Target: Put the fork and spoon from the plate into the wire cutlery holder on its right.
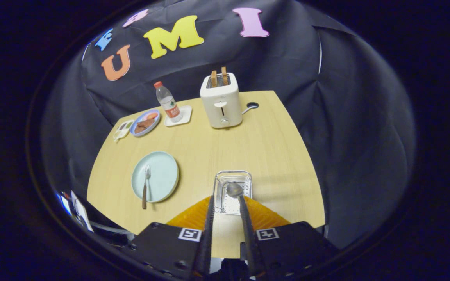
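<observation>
A wire cutlery holder (pixel 248 180) stands on the wooden table, right of a pale blue plate (pixel 164 171). A fork (pixel 145 183) with a brown handle lies on the plate's left part, tines away from me. The spoon (pixel 234 189) shows its bowl inside the holder's outline, just at the tip of my right finger; its handle is hidden along that finger. My gripper (pixel 227 198) hangs above the holder's near side with its fingers apart, and the holder's mesh floor shows between them. Whether the spoon touches the right finger I cannot tell.
A white toaster (pixel 221 102) with two bread slices stands at the back of the table (pixel 272 148). Left of it are a water bottle (pixel 167 102) on a white coaster, a small plate of food (pixel 145 122) and a small packet (pixel 123 129) near the table's left edge.
</observation>
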A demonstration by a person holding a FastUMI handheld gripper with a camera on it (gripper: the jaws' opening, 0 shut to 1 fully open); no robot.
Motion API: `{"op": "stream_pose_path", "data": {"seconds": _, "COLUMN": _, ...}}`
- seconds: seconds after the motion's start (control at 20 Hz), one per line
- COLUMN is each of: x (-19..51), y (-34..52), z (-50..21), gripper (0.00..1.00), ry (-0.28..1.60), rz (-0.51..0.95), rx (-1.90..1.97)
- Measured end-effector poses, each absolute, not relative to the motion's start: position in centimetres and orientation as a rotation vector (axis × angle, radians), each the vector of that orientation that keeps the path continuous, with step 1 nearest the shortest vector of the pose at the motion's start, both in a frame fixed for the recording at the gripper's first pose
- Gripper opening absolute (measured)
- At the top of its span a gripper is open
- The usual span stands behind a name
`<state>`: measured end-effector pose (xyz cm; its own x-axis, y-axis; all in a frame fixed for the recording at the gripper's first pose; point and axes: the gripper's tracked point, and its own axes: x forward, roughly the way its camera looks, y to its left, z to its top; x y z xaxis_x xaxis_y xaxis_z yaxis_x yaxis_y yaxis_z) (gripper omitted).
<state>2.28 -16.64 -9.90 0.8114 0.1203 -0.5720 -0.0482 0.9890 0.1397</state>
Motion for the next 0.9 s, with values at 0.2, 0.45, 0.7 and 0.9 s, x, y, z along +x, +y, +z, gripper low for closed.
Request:
{"op": "stream_pose_path", "data": {"seconds": 0.2, "x": 3.3, "y": -12.6, "z": -9.6, "gripper": 0.69, "ry": 0.589, "rz": 0.139, "rx": 0.109}}
{"op": "stream_pose_path", "data": {"seconds": 0.45, "x": 3.8, "y": -5.4, "z": -11.1, "gripper": 0.92, "ry": 0.622, "rz": 0.192, "rx": 0.077}}
{"op": "stream_pose_path", "data": {"seconds": 0.7, "x": 4.9, "y": 2.8, "z": -14.1, "gripper": 0.92, "ry": 0.638, "rz": 0.241, "rx": -0.019}}
{"op": "stream_pose_path", "data": {"seconds": 0.9, "x": 6.2, "y": 7.7, "z": -16.8, "gripper": 0.92, "ry": 0.673, "rz": 0.247, "rx": -0.041}}
